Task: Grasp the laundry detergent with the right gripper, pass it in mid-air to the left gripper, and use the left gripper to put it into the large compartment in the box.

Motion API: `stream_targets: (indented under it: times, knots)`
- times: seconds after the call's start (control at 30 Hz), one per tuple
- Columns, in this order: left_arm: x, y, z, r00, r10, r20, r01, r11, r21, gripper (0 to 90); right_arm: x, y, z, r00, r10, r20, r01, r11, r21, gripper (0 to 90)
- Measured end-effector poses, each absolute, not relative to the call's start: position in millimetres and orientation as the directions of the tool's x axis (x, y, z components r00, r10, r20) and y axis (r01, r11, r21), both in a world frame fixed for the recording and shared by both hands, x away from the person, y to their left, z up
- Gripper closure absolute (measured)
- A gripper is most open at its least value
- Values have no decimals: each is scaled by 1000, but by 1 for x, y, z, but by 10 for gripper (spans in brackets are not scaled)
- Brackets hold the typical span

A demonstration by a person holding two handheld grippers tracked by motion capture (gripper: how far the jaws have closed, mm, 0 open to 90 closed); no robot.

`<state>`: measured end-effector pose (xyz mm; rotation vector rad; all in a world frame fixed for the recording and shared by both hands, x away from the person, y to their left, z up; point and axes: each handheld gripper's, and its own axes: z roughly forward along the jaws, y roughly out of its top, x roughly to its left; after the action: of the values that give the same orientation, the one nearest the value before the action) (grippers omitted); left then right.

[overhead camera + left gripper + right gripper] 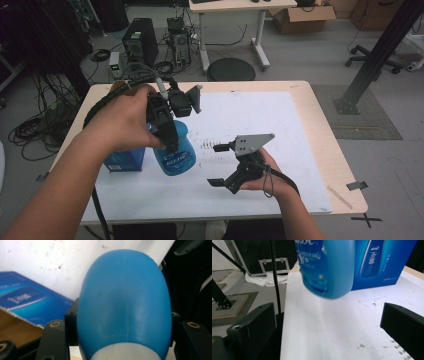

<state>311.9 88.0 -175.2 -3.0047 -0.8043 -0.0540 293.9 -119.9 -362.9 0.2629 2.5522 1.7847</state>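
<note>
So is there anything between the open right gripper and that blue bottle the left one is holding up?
Nothing visible. The left gripper holds the blue bottle clear of the white sheet. The right gripper, fingers apart, faces it across bare sheet. The blue box sits behind the bottle.

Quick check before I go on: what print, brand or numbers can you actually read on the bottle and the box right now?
Blue bottle: white print on its label, too blurred to read.
Blue box: a pictured bottle with pale characters and small print beneath, too small to read.
The high view shows a white label on the bottle, illegible.
No readable numbers or signs.
</note>
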Motion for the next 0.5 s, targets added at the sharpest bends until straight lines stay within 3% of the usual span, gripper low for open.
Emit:
stream_targets:
  times: [0.27, 0.5]
  knots:
    - [331, 110, -164, 750, 661, 36, 662, -749, -25, 388, 292, -135, -351, -984, 166, 61, 115, 339, 934, 4]
    - [344, 140, -152, 606, 795, 13, 795, -606, 26, 388, 293, -141, -349, -982, 178, 67, 126, 348, 929, 4]
